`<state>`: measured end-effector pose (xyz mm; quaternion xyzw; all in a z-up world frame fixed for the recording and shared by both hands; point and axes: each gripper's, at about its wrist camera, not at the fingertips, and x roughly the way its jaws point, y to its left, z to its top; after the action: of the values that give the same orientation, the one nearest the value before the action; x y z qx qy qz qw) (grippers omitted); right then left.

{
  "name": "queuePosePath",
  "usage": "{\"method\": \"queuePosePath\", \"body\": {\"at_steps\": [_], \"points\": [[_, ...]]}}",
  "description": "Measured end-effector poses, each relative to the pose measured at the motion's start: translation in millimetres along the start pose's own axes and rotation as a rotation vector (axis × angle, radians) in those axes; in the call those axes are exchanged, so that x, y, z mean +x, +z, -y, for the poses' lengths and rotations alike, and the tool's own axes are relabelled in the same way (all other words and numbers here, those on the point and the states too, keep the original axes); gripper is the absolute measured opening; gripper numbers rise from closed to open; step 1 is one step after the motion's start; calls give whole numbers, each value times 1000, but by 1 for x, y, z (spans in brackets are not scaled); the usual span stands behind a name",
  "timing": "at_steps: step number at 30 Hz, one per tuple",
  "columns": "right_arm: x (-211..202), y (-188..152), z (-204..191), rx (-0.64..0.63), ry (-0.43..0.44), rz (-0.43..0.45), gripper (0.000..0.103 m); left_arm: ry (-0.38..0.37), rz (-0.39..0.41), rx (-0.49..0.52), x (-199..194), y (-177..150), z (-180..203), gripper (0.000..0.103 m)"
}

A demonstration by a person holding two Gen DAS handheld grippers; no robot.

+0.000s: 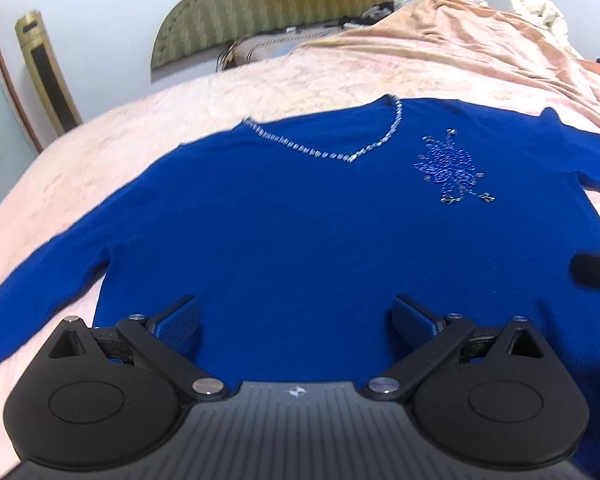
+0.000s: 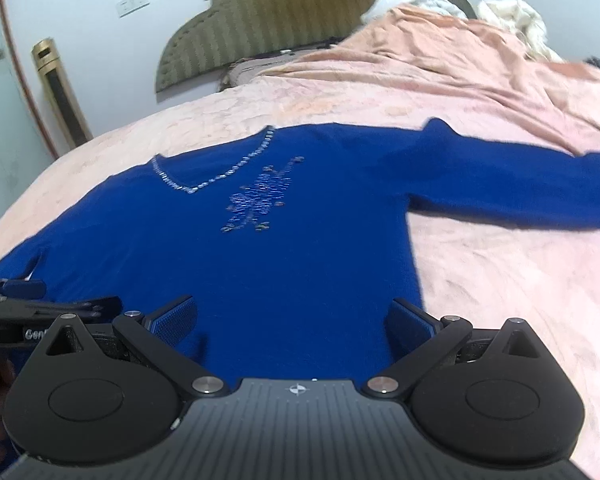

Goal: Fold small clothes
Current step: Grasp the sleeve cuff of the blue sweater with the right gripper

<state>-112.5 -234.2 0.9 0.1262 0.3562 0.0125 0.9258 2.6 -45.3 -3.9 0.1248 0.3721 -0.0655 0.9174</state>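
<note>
A blue long-sleeved V-neck sweater [image 1: 284, 220] lies flat, front up, on a pink bed, sleeves spread to both sides. It has a beaded neckline [image 1: 340, 152] and a beaded flower motif [image 1: 452, 168]. My left gripper [image 1: 296, 320] is open and empty, just above the lower hem area. The sweater also fills the right wrist view [image 2: 240, 264], with its right sleeve [image 2: 520, 192] stretched out. My right gripper [image 2: 292, 320] is open and empty over the hem near the sweater's right side. The left gripper's fingers [image 2: 60, 304] show at that view's left edge.
The pink bedspread [image 1: 100, 148] covers the bed. A peach blanket [image 2: 460, 60] is bunched at the far right, with white bedding [image 2: 512, 12] behind it. A green padded headboard [image 2: 284, 12] and a gold standing unit [image 1: 48, 72] stand by the wall.
</note>
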Motion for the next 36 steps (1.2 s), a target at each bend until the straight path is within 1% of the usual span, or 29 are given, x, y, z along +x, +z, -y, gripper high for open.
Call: {"method": "queuePosePath", "body": {"at_steps": [3,5,7,9,10,12,13,15,17,19,20,22,23,24,27,29,30,31,32,33,34,36], "points": [[-4,1,22,47,-14,19,103,0,9,30,1,0,6,103],[-6,4,44,87,-42,28,103,-11,3,35,3,1,6,103],[-13,8,72,131,-84,59,103,-18,-2,32,5,2,5,103],[-26,14,111,211,-157,118,103,-24,-9,27,8,2,4,103],[-32,18,132,265,-179,143,103,-28,-14,23,8,2,3,103],[-47,24,185,403,-202,200,102,-34,-21,22,10,1,3,103],[-54,26,211,476,-215,226,99,-35,-22,23,11,1,4,103],[-74,30,262,601,-260,296,97,-34,-23,24,12,2,5,103],[-88,37,301,661,-309,358,97,-31,-26,22,13,2,6,103],[-95,40,342,737,-353,373,93,-28,-28,24,14,3,8,103],[-96,39,362,782,-359,377,91,-26,-29,29,15,4,9,103],[-94,32,398,885,-343,381,84,-18,-29,41,16,5,11,103],[-90,29,409,924,-326,379,83,-16,-28,45,15,5,12,103],[-84,25,421,961,-288,370,81,-13,-28,50,16,5,13,103],[-63,19,437,1021,-224,349,72,-8,-31,58,17,7,14,103],[-55,18,434,1010,-231,346,69,-7,-32,60,18,8,14,103],[-51,19,434,1006,-242,348,65,-7,-33,61,18,8,14,103],[-49,19,434,1003,-256,354,54,-7,-33,61,18,8,14,103],[-48,19,433,1000,-276,364,47,-8,-34,61,18,8,14,103],[-47,24,435,1000,-283,371,31,-10,-34,60,18,8,13,103],[-49,26,434,1000,-281,379,19,-11,-35,59,18,8,13,103],[-55,28,430,988,-279,393,14,-15,-36,55,18,8,11,103]]}}
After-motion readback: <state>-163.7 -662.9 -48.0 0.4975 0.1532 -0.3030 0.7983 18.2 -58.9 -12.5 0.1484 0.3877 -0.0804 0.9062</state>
